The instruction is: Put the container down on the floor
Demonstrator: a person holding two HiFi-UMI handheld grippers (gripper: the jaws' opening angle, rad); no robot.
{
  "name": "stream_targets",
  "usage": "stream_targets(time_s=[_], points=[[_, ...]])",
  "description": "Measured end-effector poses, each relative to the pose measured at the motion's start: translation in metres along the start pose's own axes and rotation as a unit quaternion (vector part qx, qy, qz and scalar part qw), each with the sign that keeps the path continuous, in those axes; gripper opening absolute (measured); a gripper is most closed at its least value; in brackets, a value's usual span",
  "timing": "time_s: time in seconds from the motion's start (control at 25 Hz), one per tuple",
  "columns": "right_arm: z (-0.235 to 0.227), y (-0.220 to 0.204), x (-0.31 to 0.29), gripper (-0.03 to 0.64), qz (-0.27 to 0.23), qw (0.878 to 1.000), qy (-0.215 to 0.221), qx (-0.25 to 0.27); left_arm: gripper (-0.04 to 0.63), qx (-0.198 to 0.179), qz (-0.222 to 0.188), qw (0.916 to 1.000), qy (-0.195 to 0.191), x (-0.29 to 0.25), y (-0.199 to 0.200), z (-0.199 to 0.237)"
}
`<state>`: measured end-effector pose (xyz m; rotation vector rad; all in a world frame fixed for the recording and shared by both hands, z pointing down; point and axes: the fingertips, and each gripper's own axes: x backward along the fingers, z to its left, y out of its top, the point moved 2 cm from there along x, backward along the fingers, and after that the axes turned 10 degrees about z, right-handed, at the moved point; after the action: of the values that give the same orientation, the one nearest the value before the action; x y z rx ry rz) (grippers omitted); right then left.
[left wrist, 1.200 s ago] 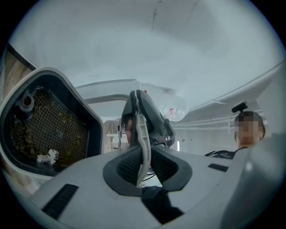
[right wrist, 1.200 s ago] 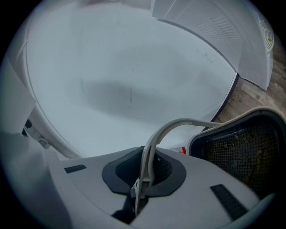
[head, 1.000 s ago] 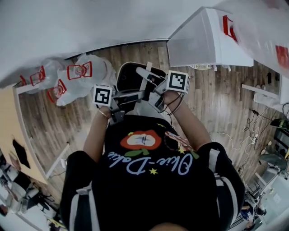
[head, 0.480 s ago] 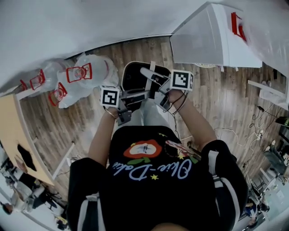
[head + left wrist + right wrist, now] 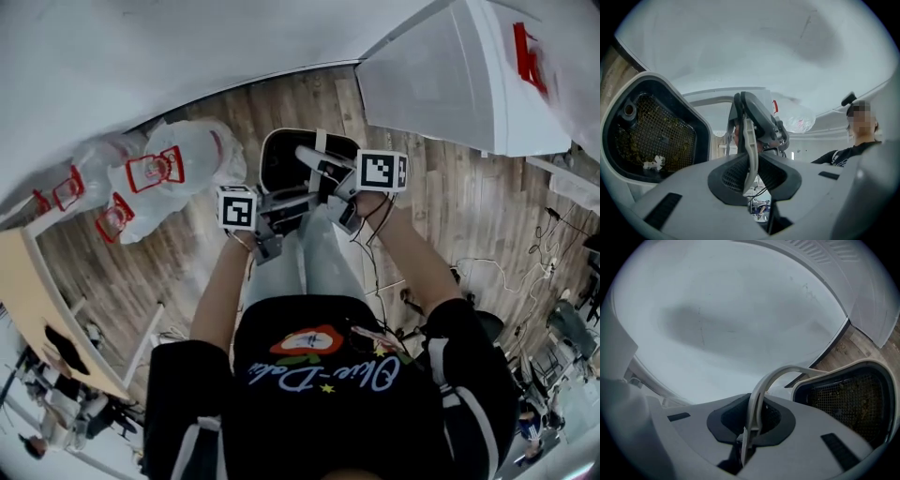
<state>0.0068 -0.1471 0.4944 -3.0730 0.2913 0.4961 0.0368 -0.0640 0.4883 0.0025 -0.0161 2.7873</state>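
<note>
T-shirt (image 5: pixel 323 370): black, with pale cursive script that cannot be read.
Tongs: left gripper (image 5: pixel 750 174) and right gripper (image 5: pixel 752 420), each clamped on the pale grey handle (image 5: pixel 749 136).
Container (image 5: pixel 277 155): white shell, black inner rim, mesh insert flecked with debris. It hangs by the person's knees over the plank floor (image 5: pixel 450 216); whether it touches the floor cannot be told.
Clear bags (image 5: pixel 192 155): red emblems, print illegible.

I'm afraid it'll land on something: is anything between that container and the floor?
Nothing visible. The container hangs over wooden floor; plastic bags lie off to its left, a white cabinet to its right. The spot directly beneath it is hidden.
</note>
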Motion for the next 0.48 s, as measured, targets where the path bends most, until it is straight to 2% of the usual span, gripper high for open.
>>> stream_targets(time_s=[0.28,0.48], points=[[-0.046,0.012,-0.017,0.015,-0.012,1.000,-0.017,0.001,0.052,0.002,0.023,0.9997,-0.013,0.002,0.010,0.051],[-0.054,0.012,-0.016,0.015,-0.023,0.999,-0.021,0.014,0.052,-0.016,0.041,0.9989,-0.015,-0.002,0.011,0.058]])
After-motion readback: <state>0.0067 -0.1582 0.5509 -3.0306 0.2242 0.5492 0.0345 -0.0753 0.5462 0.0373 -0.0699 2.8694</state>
